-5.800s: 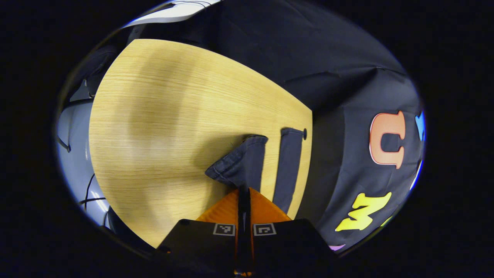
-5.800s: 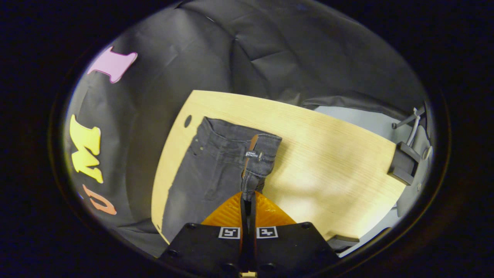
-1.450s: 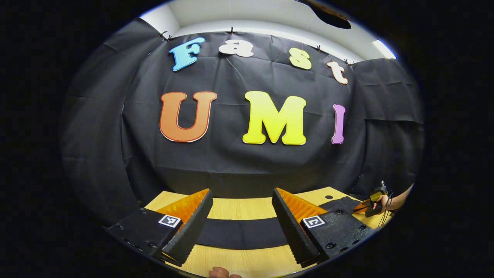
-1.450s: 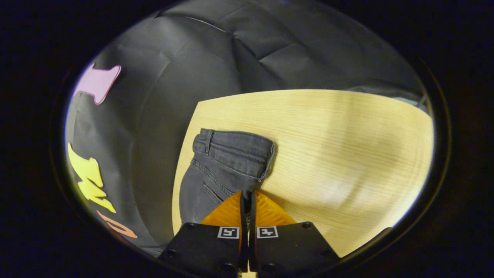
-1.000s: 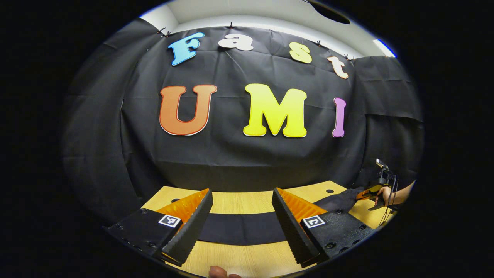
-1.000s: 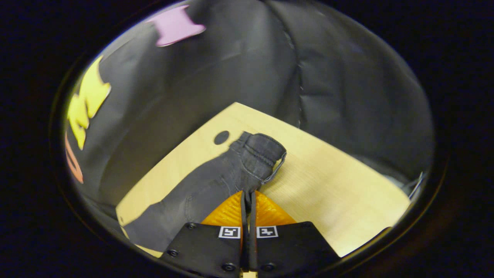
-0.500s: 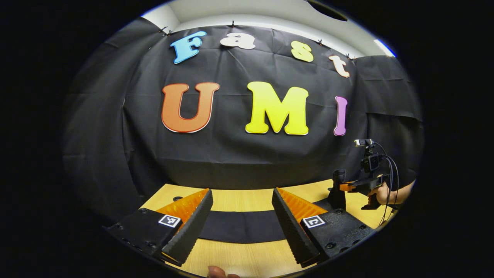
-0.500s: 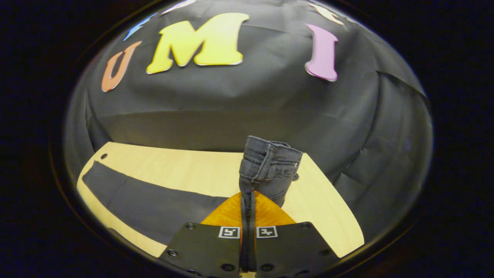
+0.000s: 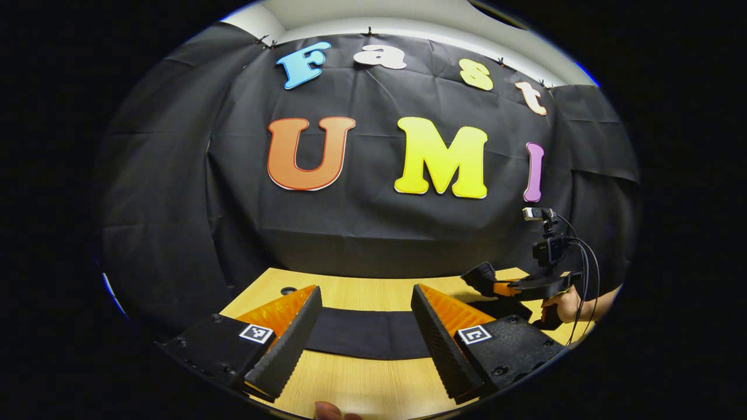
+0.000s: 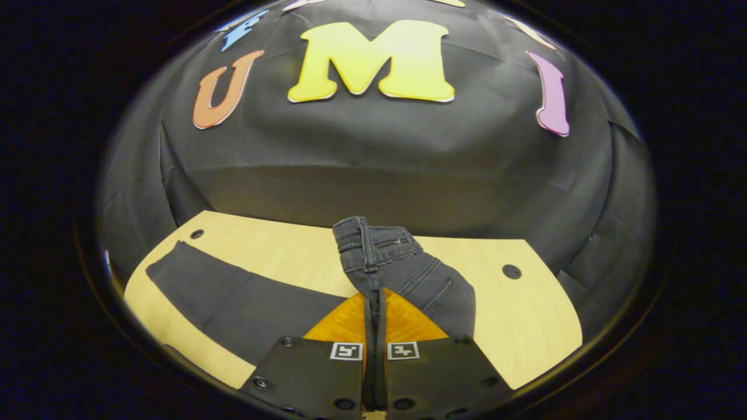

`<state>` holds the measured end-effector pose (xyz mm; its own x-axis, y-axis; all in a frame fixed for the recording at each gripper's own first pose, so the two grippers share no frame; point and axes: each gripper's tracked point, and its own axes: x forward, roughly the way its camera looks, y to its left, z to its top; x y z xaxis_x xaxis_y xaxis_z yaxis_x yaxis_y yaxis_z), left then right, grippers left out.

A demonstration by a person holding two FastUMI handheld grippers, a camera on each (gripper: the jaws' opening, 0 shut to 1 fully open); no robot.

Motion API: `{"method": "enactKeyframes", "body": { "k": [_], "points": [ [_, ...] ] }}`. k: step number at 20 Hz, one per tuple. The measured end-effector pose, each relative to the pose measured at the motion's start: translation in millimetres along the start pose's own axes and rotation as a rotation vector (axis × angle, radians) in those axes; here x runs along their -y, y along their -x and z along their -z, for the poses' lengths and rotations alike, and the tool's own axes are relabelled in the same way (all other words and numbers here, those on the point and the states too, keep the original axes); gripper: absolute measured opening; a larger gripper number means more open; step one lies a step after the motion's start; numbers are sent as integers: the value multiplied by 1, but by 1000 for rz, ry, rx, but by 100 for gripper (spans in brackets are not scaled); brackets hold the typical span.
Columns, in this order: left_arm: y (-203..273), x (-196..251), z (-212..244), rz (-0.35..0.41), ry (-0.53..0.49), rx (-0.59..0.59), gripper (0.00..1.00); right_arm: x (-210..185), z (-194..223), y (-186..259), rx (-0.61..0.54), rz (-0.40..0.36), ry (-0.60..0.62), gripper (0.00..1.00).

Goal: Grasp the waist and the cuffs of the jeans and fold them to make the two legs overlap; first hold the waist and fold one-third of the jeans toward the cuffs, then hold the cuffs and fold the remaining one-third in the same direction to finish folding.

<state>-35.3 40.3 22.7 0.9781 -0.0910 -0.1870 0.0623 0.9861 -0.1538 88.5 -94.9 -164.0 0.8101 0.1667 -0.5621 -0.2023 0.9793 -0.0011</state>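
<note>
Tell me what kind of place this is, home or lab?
Most likely a lab recording booth, not a home: black cloth wall draped behind a bare wooden table, and a cabled camera on the right gripper. That gripper is shut on the jeans at the waist; the left gripper is open.

Left gripper [image 9: 365,326] fingers spread wide; right gripper [image 10: 374,309] fingers pressed together.
</note>
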Motion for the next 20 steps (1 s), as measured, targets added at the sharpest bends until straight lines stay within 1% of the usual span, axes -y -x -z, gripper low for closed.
{"method": "enactKeyframes", "body": {
  "k": [4, 9, 11, 14, 18, 20],
  "points": [
    [1, -11, 3, -31, 14, -8, 99, -6, -2, 6, 7, -107, 37, 1],
    [1, -25, 6, -64, 37, -4, 99, -3, 0, 17, -41, -223, 112, 1],
    [0, -28, 10, -71, 72, -19, 99, 8, -3, 27, -58, -242, 130, 1],
    [2, -37, 13, -96, 102, -24, 99, 9, -1, 34, -89, -263, 129, 0],
    [-1, -40, 10, -105, 101, -15, 99, 15, 2, 42, -128, -299, 151, 1],
    [-3, -39, 12, -102, 98, -16, 99, 18, 7, 50, -166, -319, 153, 0]
  ]
}}
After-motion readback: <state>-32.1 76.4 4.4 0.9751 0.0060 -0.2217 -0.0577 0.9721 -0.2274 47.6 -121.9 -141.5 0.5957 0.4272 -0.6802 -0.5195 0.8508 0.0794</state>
